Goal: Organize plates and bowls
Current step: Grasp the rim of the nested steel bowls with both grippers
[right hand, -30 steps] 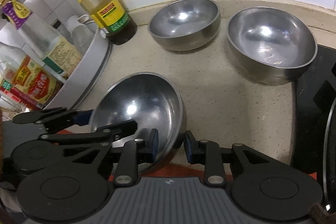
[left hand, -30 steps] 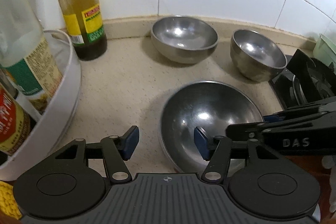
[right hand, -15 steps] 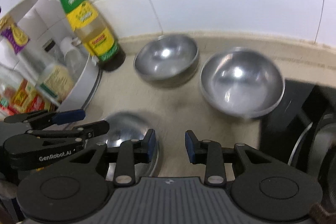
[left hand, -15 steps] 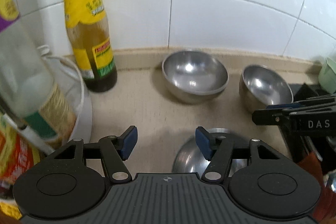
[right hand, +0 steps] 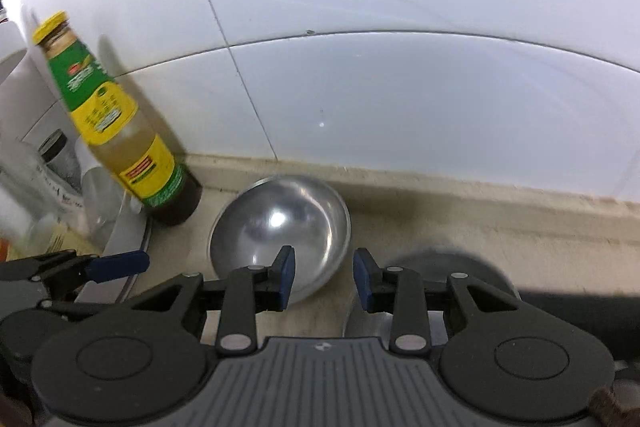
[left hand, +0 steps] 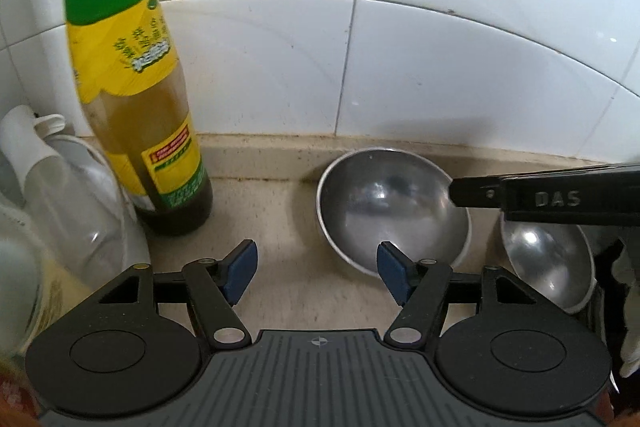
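Note:
A steel bowl [left hand: 394, 211] sits on the beige counter by the tiled wall; it also shows in the right wrist view [right hand: 280, 231]. A second steel bowl [left hand: 546, 263] sits to its right, partly hidden by my right gripper's finger. My left gripper [left hand: 318, 275] is open and empty, just in front of the first bowl. My right gripper [right hand: 324, 277] is open and empty, with its left pad over the first bowl's near rim. The second bowl [right hand: 448, 263] is mostly hidden behind its right finger. The large bowl seen earlier is out of view.
A green-and-yellow sauce bottle [left hand: 136, 99] stands left of the bowls, also in the right wrist view [right hand: 120, 131]. A white rack [left hand: 80, 195] with bottles is at the far left. A black stove edge [right hand: 580, 303] lies at the right.
Both grippers have moved forward toward the wall and tilted up. The large front bowl has dropped out of view. Both stay open.

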